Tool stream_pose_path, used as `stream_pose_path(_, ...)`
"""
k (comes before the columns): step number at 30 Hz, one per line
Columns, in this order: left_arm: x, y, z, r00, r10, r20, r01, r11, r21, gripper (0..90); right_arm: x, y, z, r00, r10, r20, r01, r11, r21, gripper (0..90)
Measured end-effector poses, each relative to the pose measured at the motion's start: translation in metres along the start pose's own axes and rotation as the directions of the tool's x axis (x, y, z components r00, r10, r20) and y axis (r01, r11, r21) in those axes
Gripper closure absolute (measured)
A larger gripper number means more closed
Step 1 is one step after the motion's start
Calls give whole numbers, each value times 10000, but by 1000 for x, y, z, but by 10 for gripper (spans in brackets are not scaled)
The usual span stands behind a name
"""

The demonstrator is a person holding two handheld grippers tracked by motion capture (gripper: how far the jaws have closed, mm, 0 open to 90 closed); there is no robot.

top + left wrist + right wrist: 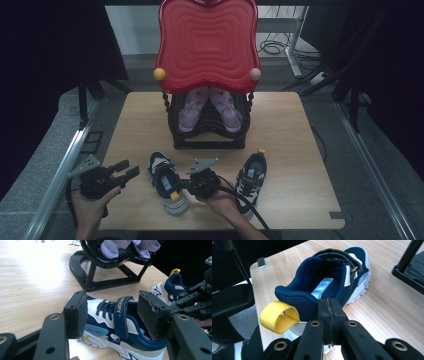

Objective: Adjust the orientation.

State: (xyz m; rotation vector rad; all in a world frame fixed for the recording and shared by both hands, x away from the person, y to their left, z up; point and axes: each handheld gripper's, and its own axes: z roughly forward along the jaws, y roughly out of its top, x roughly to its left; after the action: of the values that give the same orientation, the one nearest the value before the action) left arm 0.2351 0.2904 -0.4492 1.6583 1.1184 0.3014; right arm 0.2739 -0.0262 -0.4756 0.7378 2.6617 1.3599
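Note:
A navy and white sneaker (167, 187) with a yellow heel loop (275, 317) lies on the wooden table (290, 130), toe pointing away. My right gripper (182, 184) comes in from the right, and its jaws (329, 302) are pressed flat together against the outside of the heel collar, with nothing seen between the pads. My left gripper (128, 168) hovers just left of the shoe with its jaws (112, 300) wide open, and the sneaker (107, 322) lies beyond them. A matching second sneaker (251, 182) lies to the right.
A black shoe rack (210, 142) with a red wavy top (207, 42) stands at the table's middle back, holding a pair of lilac shoes (192, 110). Metal rails run along both sides of the table, and cables lie on the floor behind.

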Motion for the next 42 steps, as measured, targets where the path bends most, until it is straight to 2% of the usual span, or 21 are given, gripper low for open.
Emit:
stream_pose_path(29, 2, 2, -8, 10000, -54, -79, 53, 9999, -134, 407, 13, -4, 21, 9934, 55, -1142, -75, 9998, -171, 888)
stream_pose_path(42, 2, 2, -10, 10000, 47, -67, -47, 10000, -81, 413, 26, -9, 42, 9865, -53, -1636, 12, 9997, -250, 888)
